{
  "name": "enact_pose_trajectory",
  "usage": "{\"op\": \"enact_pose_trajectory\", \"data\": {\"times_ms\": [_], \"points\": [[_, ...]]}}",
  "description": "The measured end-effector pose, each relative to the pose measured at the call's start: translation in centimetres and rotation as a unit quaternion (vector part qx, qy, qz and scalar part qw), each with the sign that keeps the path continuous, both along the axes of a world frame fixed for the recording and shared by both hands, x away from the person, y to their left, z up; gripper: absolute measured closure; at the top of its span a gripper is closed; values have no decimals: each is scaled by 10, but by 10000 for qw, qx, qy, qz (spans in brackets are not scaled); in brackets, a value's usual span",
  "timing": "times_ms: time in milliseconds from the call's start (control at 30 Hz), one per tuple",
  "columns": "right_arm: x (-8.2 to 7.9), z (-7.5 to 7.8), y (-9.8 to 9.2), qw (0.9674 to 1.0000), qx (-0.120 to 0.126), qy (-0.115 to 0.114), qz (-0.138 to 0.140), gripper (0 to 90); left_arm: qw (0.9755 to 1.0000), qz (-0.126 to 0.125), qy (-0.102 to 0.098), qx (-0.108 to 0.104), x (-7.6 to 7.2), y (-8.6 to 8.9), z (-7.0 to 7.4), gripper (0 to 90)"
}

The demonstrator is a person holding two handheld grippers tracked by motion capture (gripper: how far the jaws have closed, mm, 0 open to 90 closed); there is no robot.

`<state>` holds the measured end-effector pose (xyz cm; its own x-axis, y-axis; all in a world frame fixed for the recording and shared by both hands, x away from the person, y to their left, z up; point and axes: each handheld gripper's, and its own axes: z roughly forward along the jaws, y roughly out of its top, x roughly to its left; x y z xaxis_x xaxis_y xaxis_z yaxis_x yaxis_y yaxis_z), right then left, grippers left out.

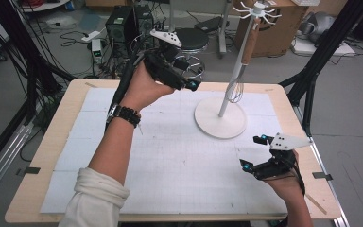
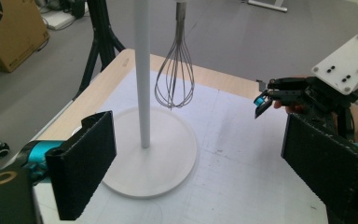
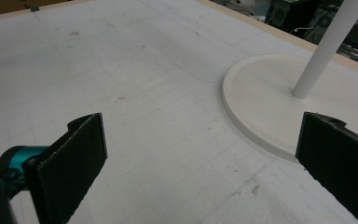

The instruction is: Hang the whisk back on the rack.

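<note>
While one whisk (image 2: 174, 79) hangs from the single white stand (image 1: 220, 118) at the bench's (image 1: 47, 156) far side, two grippers hover — the left gripper (image 1: 191, 78) raised beside it, the right gripper (image 1: 254, 152) low, near the edge — both with jaws wide, holding nothing.

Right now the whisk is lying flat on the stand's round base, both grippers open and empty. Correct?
Not quite. The whisk is not lying on the round base; it hangs from the top of the stand, wires down and clear of the base, as the left gripper view shows. The left gripper and right gripper are open and empty.
</note>
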<state>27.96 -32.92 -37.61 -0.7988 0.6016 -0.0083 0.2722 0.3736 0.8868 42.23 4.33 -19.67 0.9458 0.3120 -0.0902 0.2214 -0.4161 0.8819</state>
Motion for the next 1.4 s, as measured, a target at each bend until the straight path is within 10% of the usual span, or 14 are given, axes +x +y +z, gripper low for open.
{"op": "enact_pose_trajectory", "data": {"times_ms": [967,1400], "points": [[6,-2,7,9999,-105,52,8,6,9984,516,-76,-200,-63,84,-67,16],[8,-4,8,9998,-169,89,-13,6,9966,761,190,-264,-89,105,-111,16]]}}
